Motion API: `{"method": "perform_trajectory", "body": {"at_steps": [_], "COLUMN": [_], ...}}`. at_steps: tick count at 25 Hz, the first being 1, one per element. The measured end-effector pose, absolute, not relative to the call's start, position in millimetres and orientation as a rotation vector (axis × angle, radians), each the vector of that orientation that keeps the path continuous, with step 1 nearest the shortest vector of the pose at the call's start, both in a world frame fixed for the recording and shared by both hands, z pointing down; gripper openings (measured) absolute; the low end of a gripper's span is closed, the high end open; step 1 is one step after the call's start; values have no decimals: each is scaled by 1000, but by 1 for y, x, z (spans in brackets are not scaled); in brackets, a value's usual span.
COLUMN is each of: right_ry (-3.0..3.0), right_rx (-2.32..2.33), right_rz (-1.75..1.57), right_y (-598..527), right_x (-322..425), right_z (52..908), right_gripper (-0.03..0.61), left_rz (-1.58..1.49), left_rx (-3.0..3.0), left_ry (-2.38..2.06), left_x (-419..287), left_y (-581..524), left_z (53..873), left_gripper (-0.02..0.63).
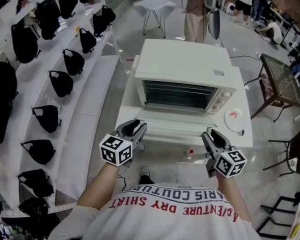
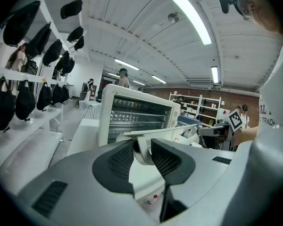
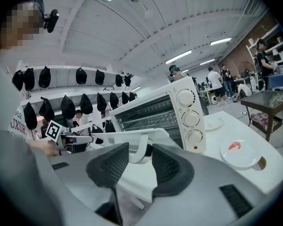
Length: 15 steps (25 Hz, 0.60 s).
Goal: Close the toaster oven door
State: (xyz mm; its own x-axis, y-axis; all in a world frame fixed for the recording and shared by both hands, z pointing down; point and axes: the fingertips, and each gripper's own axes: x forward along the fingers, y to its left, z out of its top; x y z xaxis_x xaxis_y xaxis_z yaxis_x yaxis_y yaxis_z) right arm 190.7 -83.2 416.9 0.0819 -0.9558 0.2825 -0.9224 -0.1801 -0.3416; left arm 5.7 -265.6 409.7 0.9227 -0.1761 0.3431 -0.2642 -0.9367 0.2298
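Your left gripper [image 2: 142, 149] and right gripper [image 3: 140, 155] sit nearest, each clamped on one end of the door handle [image 3: 137, 147]. Just beyond them the door [image 1: 175, 128] lies open and roughly flat over the near edge of the bench [image 1: 129, 109], hinged to the toaster oven [image 1: 185, 64] standing mid-bench. A plate [image 1: 234, 119] rests by the right edge. Raise one side faster and the door may twist, the handle slip free and the door drop. Shove too hard and the oven may slide toward the far edge.
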Motion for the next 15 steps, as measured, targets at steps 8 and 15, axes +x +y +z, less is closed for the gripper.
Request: {"method": "perform_trajectory", "body": {"at_steps": [8,15], "right_ry": [1937,1902], "right_rx": [-2330,-2350], "right_rz": [-605,-602], "right_y": [-96,-110], "right_x": [205,216], "right_z": [395,380], "right_gripper": [155,152], "left_rz": [418,403], "left_rx": [2795,2780], "left_ry": [-262,-225], "left_x": [21,32], "left_y": [-280,-295], "left_z": [390,375], "left_gripper": [124,129]}}
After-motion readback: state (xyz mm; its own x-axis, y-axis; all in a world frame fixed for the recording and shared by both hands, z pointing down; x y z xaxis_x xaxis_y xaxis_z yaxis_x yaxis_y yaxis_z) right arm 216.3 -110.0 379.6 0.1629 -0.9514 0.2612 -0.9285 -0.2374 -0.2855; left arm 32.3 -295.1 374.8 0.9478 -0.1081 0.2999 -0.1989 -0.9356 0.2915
